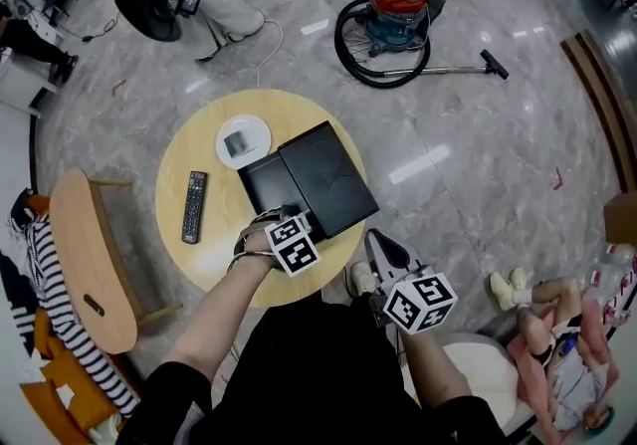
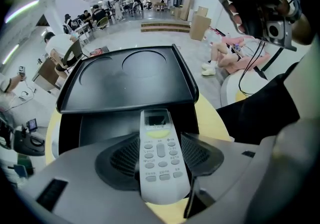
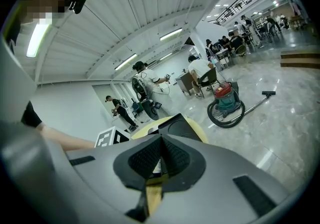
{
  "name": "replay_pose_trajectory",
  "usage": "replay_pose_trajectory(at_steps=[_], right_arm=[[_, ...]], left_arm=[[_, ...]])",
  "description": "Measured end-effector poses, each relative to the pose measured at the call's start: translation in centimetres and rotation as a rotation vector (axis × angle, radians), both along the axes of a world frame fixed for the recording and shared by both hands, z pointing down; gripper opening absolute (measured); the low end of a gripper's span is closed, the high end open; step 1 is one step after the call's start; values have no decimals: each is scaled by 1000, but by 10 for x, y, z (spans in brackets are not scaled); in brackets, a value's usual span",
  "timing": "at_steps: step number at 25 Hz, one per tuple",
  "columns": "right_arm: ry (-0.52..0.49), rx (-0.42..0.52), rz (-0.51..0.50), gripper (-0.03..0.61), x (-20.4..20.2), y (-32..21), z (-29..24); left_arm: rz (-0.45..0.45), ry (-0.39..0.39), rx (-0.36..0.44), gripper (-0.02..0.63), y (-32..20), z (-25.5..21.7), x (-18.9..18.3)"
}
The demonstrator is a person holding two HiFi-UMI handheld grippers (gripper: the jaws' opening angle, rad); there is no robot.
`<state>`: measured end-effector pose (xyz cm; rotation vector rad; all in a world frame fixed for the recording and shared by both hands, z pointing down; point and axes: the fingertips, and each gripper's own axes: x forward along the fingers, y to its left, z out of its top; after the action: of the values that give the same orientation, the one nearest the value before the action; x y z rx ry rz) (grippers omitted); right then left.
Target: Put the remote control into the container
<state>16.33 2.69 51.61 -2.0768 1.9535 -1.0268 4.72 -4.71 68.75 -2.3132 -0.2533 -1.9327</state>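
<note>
A white remote control (image 2: 160,155) sits lengthwise between the jaws of my left gripper (image 1: 289,236), and the pads (image 2: 202,155) close on its sides. It hangs over the open black container (image 2: 97,127), at its near edge, with the gripper pointing down. The container's black lid (image 2: 131,75) lies across its far part. In the head view the container (image 1: 261,184) and lid (image 1: 328,174) sit on the round wooden table (image 1: 214,269). A black remote (image 1: 194,206) lies on the table's left. My right gripper (image 1: 388,252) hovers off the table's near right edge, shut and empty (image 3: 161,160).
A white round dish (image 1: 243,141) with a grey item stands behind the container. A wooden chair (image 1: 85,264) with striped clothing stands left of the table. A red vacuum cleaner (image 1: 398,15) lies on the floor beyond. A person (image 1: 557,333) sits on the floor at the right.
</note>
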Motion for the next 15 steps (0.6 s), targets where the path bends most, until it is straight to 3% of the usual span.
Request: replay_pose_trajectory(at_steps=[6,15], right_arm=[[0,-10,15,6,1,3,2],[3,-24,22,6,-3,9,4]], left_arm=[[-10,-13,-29,262,-3,8,-2],[-7,70,-9,263,-3,8,4]])
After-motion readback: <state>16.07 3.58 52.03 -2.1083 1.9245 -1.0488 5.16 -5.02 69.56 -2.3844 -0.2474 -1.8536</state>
